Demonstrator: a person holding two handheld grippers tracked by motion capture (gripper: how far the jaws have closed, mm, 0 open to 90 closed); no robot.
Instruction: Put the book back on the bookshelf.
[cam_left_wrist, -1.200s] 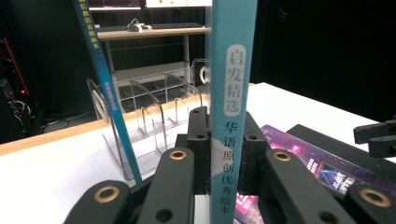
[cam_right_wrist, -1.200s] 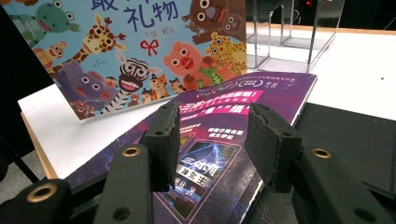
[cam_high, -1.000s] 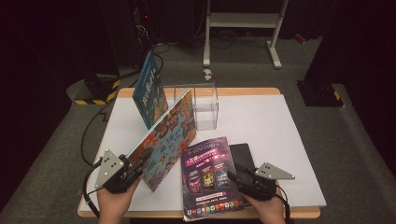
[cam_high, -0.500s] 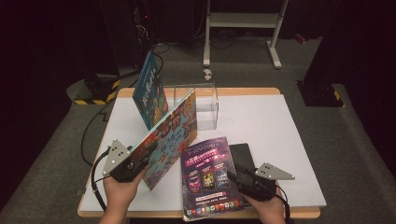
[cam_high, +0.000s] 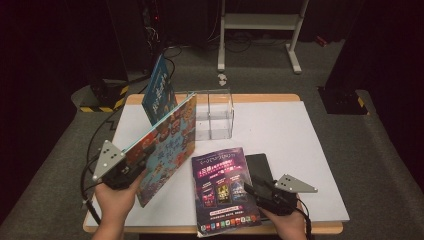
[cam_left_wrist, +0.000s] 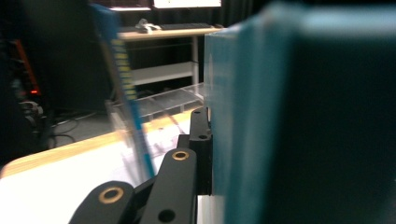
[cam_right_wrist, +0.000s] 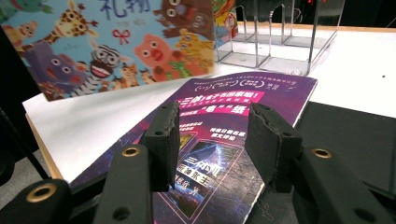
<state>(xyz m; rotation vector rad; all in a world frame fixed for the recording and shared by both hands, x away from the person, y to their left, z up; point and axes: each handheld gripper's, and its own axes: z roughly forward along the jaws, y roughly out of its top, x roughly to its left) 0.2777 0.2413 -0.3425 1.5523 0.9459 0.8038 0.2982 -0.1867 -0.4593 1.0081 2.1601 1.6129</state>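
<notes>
The left tongs (cam_high: 134, 169) are clenching the animal picture book (cam_high: 167, 145), tilting it up just before the clear rack (cam_high: 214, 114). A blue book (cam_high: 159, 90) is leaning in the rack. The right tongs (cam_right_wrist: 212, 144) are hanging released over the purple magazine (cam_high: 223, 185), lying on the tabletop (cam_high: 300, 140) near the rack.

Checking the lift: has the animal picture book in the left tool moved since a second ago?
Yes. The animal picture book, clamped in the left tool, has risen and tilted more upright, its top edge nearer the clear organizer.
</notes>
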